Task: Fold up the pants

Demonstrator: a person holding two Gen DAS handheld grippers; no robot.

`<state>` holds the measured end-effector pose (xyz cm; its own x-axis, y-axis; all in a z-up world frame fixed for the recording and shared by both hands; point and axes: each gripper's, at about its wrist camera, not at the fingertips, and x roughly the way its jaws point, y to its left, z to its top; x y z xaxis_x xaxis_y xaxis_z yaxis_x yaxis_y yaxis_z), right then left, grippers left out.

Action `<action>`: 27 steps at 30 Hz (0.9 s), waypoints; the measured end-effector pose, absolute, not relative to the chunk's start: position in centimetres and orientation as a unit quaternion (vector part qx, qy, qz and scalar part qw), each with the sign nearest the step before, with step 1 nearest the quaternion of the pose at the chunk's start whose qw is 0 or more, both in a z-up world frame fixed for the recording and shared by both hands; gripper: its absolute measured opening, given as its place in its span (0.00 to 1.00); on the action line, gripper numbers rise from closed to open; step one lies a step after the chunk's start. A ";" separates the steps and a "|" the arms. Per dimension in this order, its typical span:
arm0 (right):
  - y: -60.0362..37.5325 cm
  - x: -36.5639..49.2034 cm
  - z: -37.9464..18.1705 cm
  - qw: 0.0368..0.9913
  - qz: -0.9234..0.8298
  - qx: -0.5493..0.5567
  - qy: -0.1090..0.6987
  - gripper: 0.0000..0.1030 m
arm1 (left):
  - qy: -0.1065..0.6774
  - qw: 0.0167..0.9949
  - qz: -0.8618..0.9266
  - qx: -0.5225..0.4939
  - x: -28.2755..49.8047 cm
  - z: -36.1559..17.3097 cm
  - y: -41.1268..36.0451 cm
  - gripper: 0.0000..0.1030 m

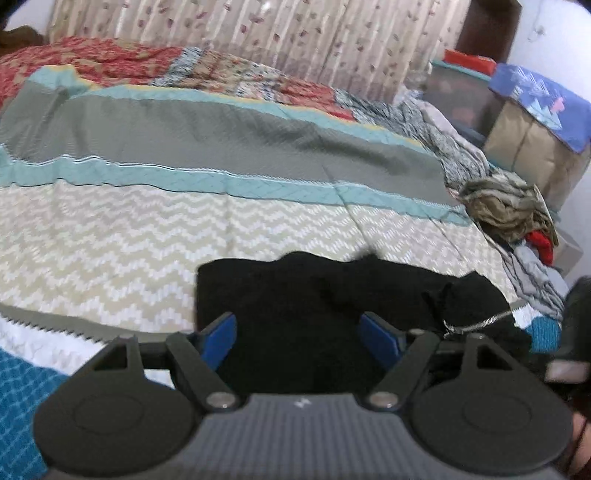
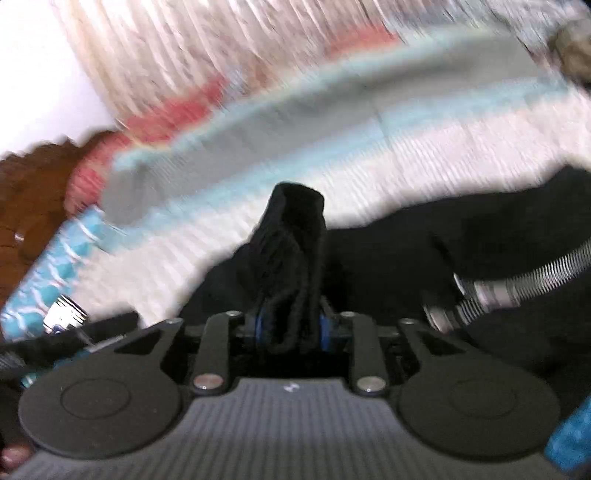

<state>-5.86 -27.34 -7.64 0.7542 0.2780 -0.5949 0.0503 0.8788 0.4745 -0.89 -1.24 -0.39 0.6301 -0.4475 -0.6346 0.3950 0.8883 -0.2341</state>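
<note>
The black pants (image 1: 332,288) lie bunched on the chevron bedspread (image 1: 110,236), close in front of my left gripper (image 1: 299,338). Its blue pads (image 1: 221,338) stand wide apart above the cloth and do not press on it, so it is open. The right wrist view is blurred. There my right gripper (image 2: 291,328) is shut on a thick bunch of the pants (image 2: 295,240), which stands up between its blue pads. The rest of the black cloth (image 2: 461,240) trails off to the right. A metal coil spring (image 2: 517,280) lies across it.
A heap of crumpled clothes (image 1: 509,206) sits at the bed's right edge. Behind it is a box under a blue cloth (image 1: 535,122). A red patterned quilt (image 1: 110,62) covers the far end of the bed, before a curtain (image 1: 258,29).
</note>
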 end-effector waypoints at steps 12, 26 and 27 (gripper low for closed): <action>-42.1 -13.2 -5.6 0.937 -0.085 0.276 0.198 0.52 | 0.379 0.874 -0.299 0.046 1.8 -2.1 -10.5 0.69; -46.4 -11.8 -12.1 0.875 -0.125 0.390 0.257 0.25 | 0.421 0.857 -0.295 0.035 4.7 2.0 -14.5 0.69; -45.8 -11.9 -11.2 0.880 -0.117 0.384 0.253 0.23 | 0.422 0.853 -0.307 0.032 4.8 2.9 -15.4 0.72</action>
